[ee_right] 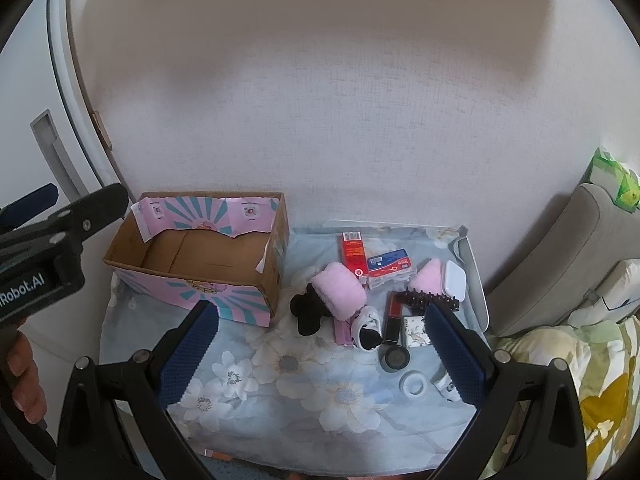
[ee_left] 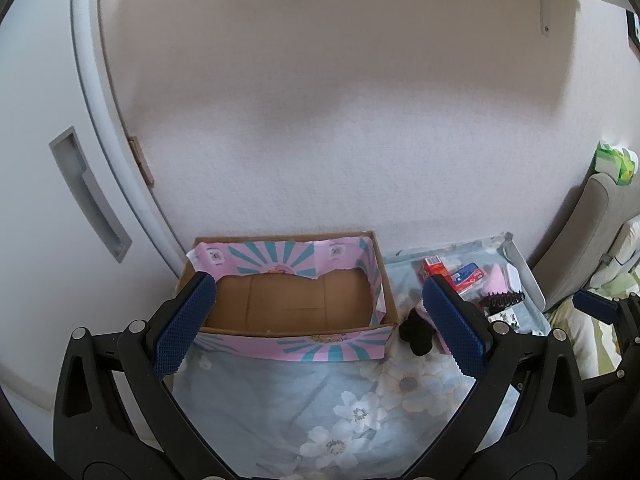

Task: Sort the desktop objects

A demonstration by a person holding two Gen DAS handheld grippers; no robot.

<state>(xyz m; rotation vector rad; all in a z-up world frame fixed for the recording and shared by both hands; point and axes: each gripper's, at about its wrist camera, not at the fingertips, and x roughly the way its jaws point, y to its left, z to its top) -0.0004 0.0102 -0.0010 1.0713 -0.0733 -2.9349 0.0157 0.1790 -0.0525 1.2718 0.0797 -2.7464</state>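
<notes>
Both claws stand wide open and hold nothing: the left claw (ee_left: 320, 328) hangs before the box, the right claw (ee_right: 324, 344) above the flowered cloth (ee_right: 304, 376).

Nearest to the right claw lie one white tape roll (ee_right: 414, 384) and one round dark compact (ee_right: 395, 357). Behind them are one small black-and-white shoe (ee_right: 368, 330), one red-and-black lipstick (ee_right: 394, 316), one small flowered card (ee_right: 414, 328) and one flat pink strip (ee_right: 343, 330). Further back I count one black fuzzy hair tie (ee_right: 307, 311), two pink fluffy pieces, the big one (ee_right: 340, 288) and a smaller one (ee_right: 428, 278), and one black hair claw clip (ee_right: 430, 299). Then come one red carton (ee_right: 353, 254), one blue-and-red packet (ee_right: 390, 264) and one white case (ee_right: 455, 280).

One cardboard box (ee_right: 208, 276), pink and teal outside, stands open to the left of these things, near the wall; only bare brown cardboard shows inside.

The cloth covers a small white table (ee_right: 482, 300). Behind is a white textured wall (ee_right: 320, 120), at the left a white door (ee_left: 48, 160) with a sunk handle, at the right a grey cushion (ee_right: 560, 256).
</notes>
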